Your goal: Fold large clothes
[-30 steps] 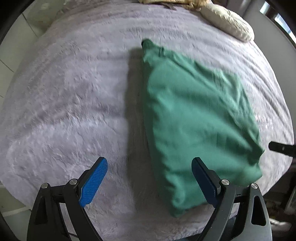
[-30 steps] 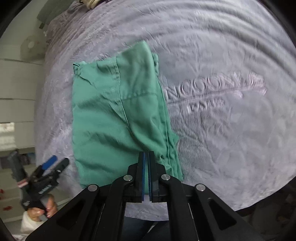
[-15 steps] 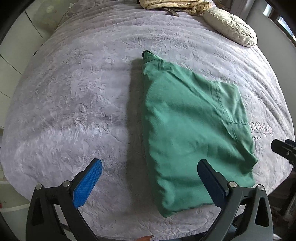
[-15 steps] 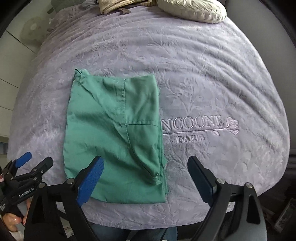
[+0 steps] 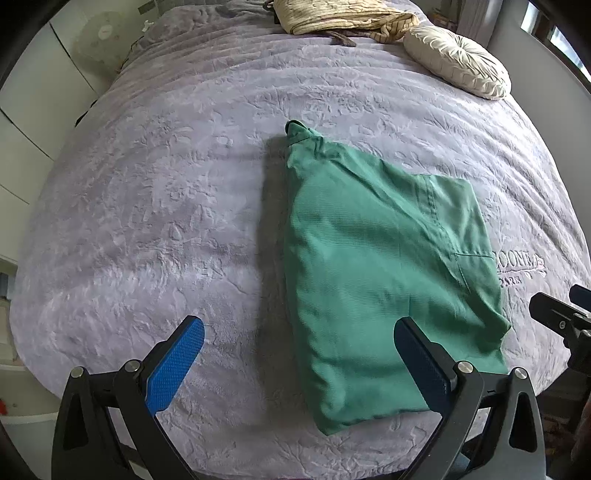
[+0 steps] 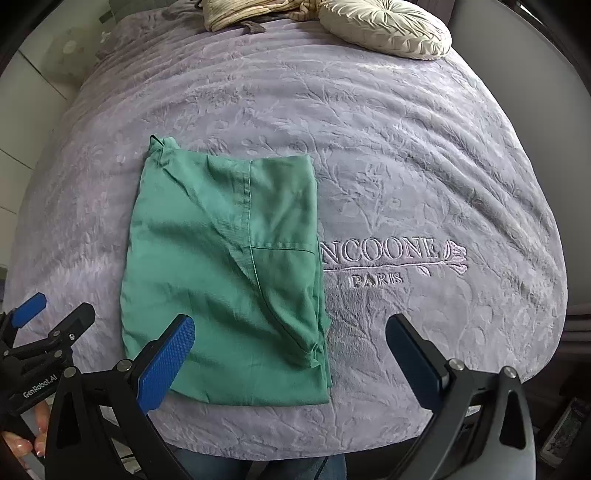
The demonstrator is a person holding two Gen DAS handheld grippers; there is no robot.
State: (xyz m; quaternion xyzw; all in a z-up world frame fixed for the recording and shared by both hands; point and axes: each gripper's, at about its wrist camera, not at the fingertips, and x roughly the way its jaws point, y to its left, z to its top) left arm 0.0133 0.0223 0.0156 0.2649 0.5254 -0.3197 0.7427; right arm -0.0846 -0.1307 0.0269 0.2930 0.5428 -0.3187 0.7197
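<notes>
A green garment (image 5: 373,273) lies folded into a rough rectangle on the purple bedspread (image 5: 166,192); it also shows in the right wrist view (image 6: 225,266). My left gripper (image 5: 299,360) is open and empty, held above the garment's near left edge. My right gripper (image 6: 290,354) is open and empty above the garment's near right corner. The left gripper also shows at the left edge of the right wrist view (image 6: 51,314), and part of the right gripper at the right edge of the left wrist view (image 5: 561,317).
A cream round cushion (image 6: 384,27) and a beige striped cloth (image 5: 343,16) lie at the far end of the bed. Embroidered lettering (image 6: 391,258) sits right of the garment. White cupboards (image 5: 33,122) stand on the left.
My right gripper was shut on the garment's near edge, then opened and pulled back. Both grippers have drawn back and risen. The garment now lies flat and still.
</notes>
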